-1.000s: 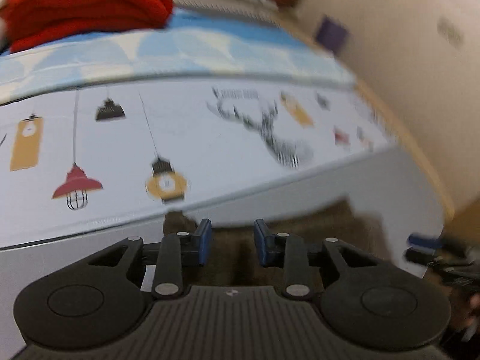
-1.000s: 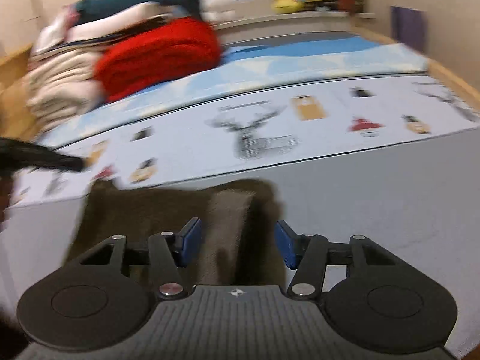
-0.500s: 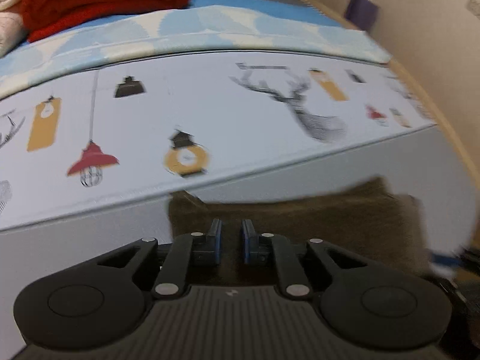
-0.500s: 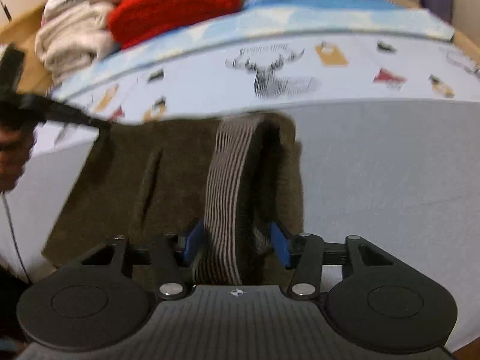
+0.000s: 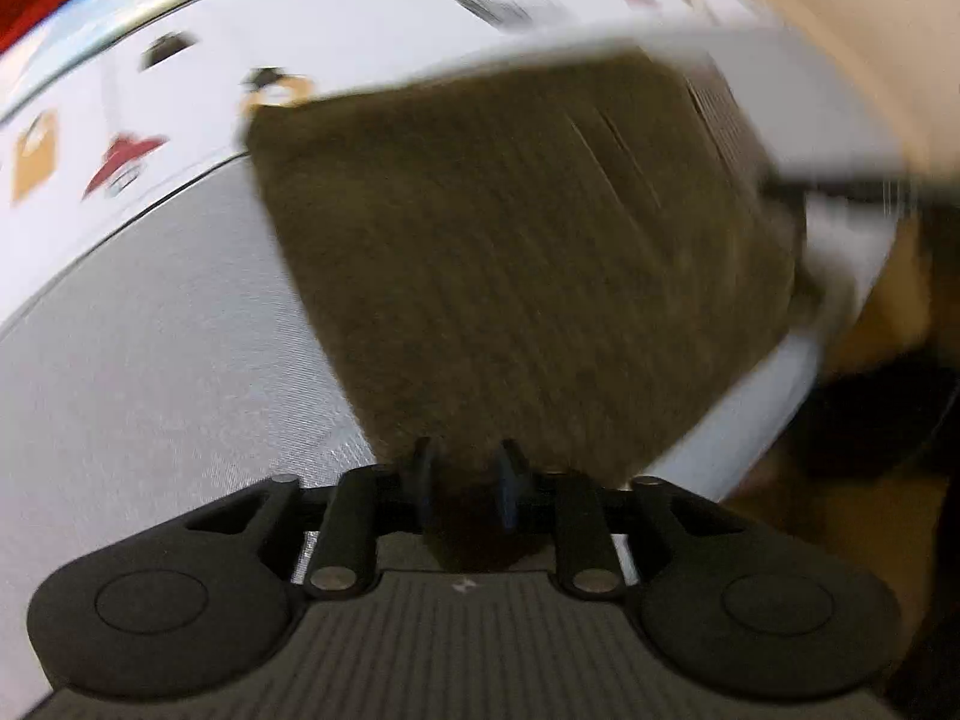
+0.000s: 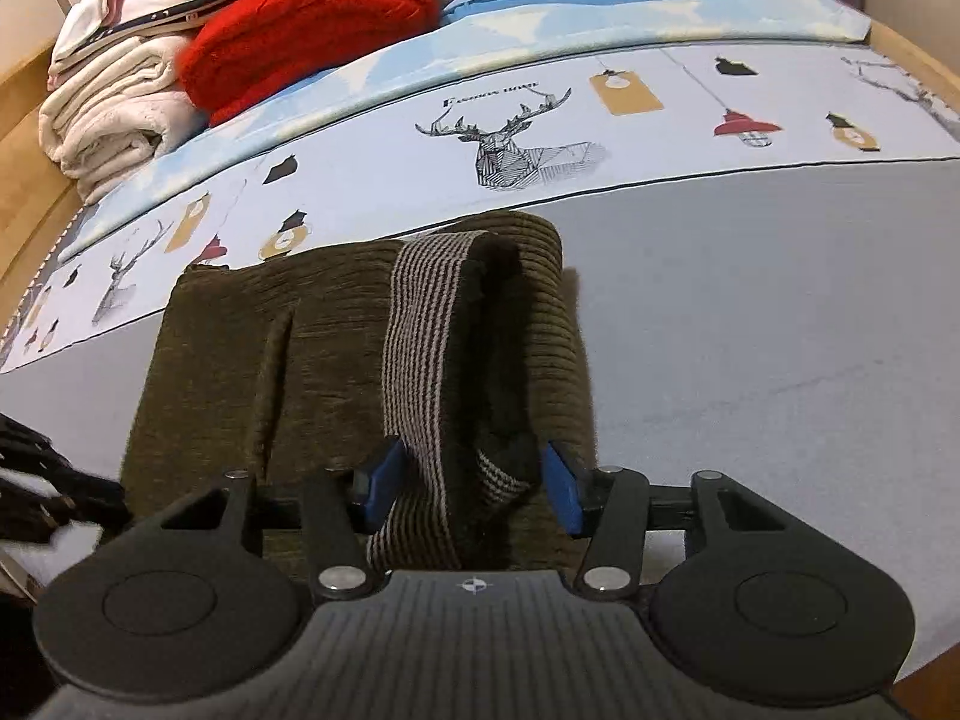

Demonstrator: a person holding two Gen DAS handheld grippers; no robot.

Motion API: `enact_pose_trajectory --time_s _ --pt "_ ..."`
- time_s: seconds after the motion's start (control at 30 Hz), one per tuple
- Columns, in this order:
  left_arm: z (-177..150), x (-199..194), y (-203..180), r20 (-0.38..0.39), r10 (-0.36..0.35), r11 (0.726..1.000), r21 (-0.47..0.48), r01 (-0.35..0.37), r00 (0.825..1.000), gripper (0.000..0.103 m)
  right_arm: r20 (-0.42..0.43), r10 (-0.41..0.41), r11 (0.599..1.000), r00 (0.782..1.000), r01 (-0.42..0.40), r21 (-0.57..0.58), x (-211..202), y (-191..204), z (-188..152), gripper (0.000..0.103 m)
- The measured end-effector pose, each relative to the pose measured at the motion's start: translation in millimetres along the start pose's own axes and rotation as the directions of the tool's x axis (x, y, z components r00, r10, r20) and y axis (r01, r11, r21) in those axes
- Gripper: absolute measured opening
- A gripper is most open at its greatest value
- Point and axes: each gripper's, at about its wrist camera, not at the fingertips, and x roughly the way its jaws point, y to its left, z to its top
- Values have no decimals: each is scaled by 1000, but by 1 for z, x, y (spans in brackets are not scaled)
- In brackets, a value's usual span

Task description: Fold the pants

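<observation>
Olive-brown corduroy pants (image 6: pixel 300 360) lie folded on the grey bedsheet (image 6: pixel 750 330), with the striped inner waistband (image 6: pixel 420 348) turned up at their right end. My right gripper (image 6: pixel 474 474) straddles that waistband; its jaws are opening, and the blue pads stand on either side of the band. In the left wrist view the pants (image 5: pixel 540 252) fill the middle, blurred. My left gripper (image 5: pixel 465 471) points steeply down at their near corner. Its jaws are opening, with the fabric's edge between them. The left gripper also shows as a dark blur (image 6: pixel 54 492) at the edge of the right wrist view.
A printed sheet with deer and lamps (image 6: pixel 510 144) runs behind the pants. A red blanket (image 6: pixel 312 18) and folded white towels (image 6: pixel 108 120) are stacked at the back left. A wooden bed frame (image 6: pixel 18 138) borders the mattress.
My left gripper swung down over the pants' near corner, its jaws narrowing and then widening. The right gripper sank a little over the waistband. The pants now lie flatter on the sheet.
</observation>
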Motion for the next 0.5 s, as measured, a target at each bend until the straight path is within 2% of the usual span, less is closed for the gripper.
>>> enact_pose_trajectory --time_s 0.1,0.2,0.27,0.33,0.5 --pt "3 -12 19 69 4 995 -104 3 998 57 -2 14 999 1000 -14 32 2 -3 0 68" --pt "10 -14 33 108 51 977 -209 -27 993 60 -16 33 995 999 -31 91 9 -13 1 70" --pt "15 -11 40 104 79 966 -253 -51 991 60 -27 51 989 998 -47 139 16 -20 3 76" --pt "21 -9 42 102 99 958 -280 -67 990 60 -34 72 981 997 -65 185 22 -26 6 78" --pt "31 -6 45 115 98 952 -300 -59 989 65 -67 110 968 992 -92 236 39 -31 11 86"
